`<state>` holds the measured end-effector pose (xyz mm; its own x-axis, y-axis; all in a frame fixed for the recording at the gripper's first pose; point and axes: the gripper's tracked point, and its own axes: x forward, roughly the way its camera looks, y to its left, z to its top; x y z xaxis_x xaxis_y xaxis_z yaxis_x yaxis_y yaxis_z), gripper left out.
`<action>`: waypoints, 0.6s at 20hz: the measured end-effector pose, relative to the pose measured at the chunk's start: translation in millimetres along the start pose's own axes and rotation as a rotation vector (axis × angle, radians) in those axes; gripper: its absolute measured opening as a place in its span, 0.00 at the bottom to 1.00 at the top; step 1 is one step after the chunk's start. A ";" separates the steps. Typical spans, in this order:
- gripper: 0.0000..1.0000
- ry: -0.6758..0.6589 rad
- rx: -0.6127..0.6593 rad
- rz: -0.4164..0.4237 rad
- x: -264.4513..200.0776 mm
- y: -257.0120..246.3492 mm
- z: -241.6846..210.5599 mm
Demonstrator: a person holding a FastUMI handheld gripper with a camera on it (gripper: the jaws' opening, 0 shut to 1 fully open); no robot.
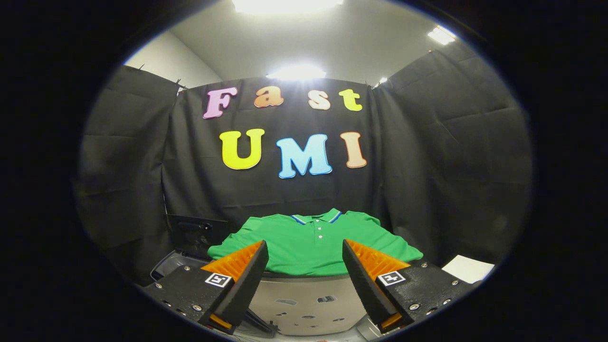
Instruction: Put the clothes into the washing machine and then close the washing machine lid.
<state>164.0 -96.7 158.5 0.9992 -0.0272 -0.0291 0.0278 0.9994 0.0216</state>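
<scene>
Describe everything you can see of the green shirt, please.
The green shirt is a polo of soft knit-looking fabric, with a collar edged in blue and white and a short placket with pale buttons. It lies spread flat, front up, short sleeves out to both sides, over the grey washing machine, collar toward the black cloth wall. The open gripper hovers before it; nothing grips it.
</scene>
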 end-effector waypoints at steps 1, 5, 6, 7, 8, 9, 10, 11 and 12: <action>0.96 0.008 -0.002 0.005 4.5 0.5 1.5; 0.96 0.031 -0.016 0.029 31.5 3.6 7.2; 0.96 0.049 -0.022 0.035 37.9 4.6 6.2; 0.96 0.062 -0.029 0.037 46.4 3.8 5.7; 0.96 0.074 -0.038 0.037 53.4 2.6 6.2; 0.96 0.083 -0.049 0.036 59.7 1.0 5.4; 0.96 0.094 -0.058 0.034 67.4 -1.0 5.3; 0.96 0.108 -0.062 0.035 74.7 -2.1 2.7; 0.96 0.128 -0.064 0.035 82.1 -3.9 1.7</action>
<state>246.0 -102.9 157.7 0.9876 0.0070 -0.1571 -0.0133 0.9991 -0.0392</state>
